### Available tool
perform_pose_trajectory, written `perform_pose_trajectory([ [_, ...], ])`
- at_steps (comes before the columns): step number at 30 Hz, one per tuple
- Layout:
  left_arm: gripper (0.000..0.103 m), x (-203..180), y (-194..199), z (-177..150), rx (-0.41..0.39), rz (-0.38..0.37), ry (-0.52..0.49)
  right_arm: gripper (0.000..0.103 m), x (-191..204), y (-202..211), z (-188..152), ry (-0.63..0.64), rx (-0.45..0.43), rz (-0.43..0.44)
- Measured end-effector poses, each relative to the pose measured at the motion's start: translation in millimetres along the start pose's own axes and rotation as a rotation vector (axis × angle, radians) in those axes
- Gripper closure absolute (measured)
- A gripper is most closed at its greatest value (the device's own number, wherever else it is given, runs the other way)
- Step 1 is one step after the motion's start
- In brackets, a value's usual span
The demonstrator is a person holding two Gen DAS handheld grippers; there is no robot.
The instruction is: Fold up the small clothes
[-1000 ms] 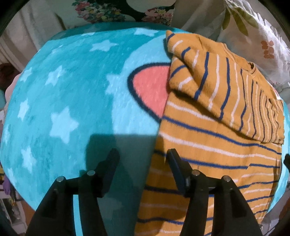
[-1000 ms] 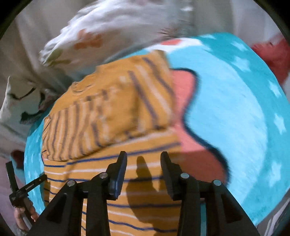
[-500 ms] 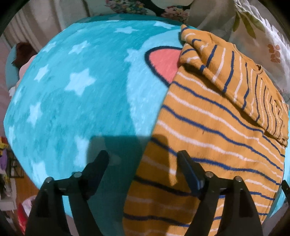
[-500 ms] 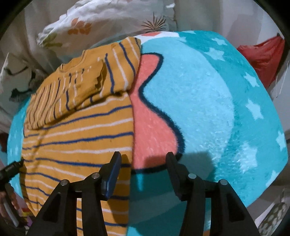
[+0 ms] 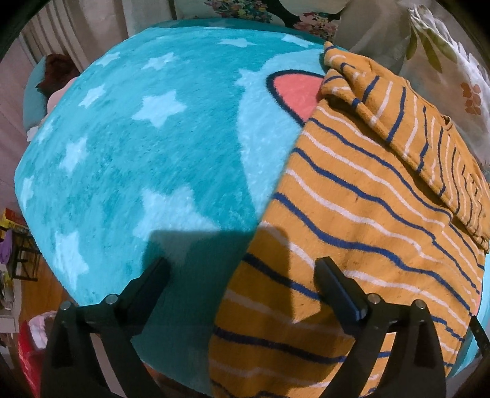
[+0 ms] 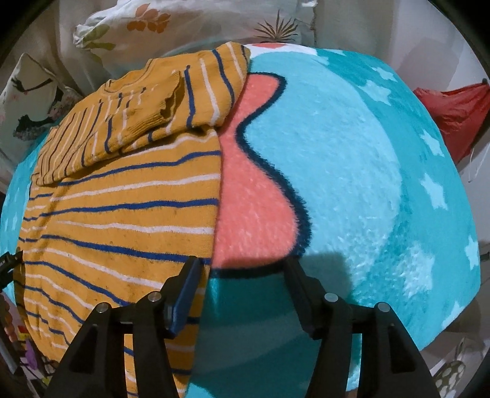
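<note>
- Fingers of both grippers are seen spread apart with nothing between them, their jaws having just been opening; the left gripper [image 5: 242,280] straddles one side edge of the garment, the right gripper [image 6: 242,275] the opposite side edge.
- Beneath everything, a turquoise star-patterned blanket [image 5: 147,159] with a pink patch is spread as the working surface; no tabletop is shown.
- Flat on that blanket lies the orange striped sweater [image 5: 361,220], its sleeves already folded in across the chest near the neckline.
- Behind it, floral pillows [image 6: 128,27] are seen, apart from the sweater.
- Soft, light, limp knit is judged here: it should drape and sag when lifted, and it is unlikely to slip on the plush pile.
- Hold is best taken at the hem corners or side edges, both layers pinched together, so that the lower half can be carried up over the sleeves.
</note>
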State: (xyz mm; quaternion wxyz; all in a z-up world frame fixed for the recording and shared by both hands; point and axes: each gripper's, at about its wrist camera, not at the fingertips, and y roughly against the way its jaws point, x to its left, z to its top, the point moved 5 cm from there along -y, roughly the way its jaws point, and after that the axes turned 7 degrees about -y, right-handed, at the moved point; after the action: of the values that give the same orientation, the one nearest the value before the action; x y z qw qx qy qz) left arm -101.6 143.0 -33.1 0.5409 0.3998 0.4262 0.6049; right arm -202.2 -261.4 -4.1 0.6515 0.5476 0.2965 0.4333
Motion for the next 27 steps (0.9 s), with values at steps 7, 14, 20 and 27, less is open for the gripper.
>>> perform_pose_trajectory([
  [7,0.000,0.6,-6.6,2.1,0.006,0.007,0.020,0.035,1.8,-2.2,0.3,0.032,-0.004,-0.006],
  [14,0.000,-1.0,-7.5,3.4,0.002,0.012,0.022,0.030,4.1,-4.3,2.3,0.052,-0.008,-0.016],
  [20,0.000,-2.0,-10.8,7.4,-0.012,0.012,0.022,0.023,7.8,-7.8,4.9,0.066,-0.013,-0.031],
  [27,0.000,-1.1,-7.9,5.4,-0.026,0.013,0.026,0.018,10.3,-10.5,6.0,0.075,-0.016,-0.041],
])
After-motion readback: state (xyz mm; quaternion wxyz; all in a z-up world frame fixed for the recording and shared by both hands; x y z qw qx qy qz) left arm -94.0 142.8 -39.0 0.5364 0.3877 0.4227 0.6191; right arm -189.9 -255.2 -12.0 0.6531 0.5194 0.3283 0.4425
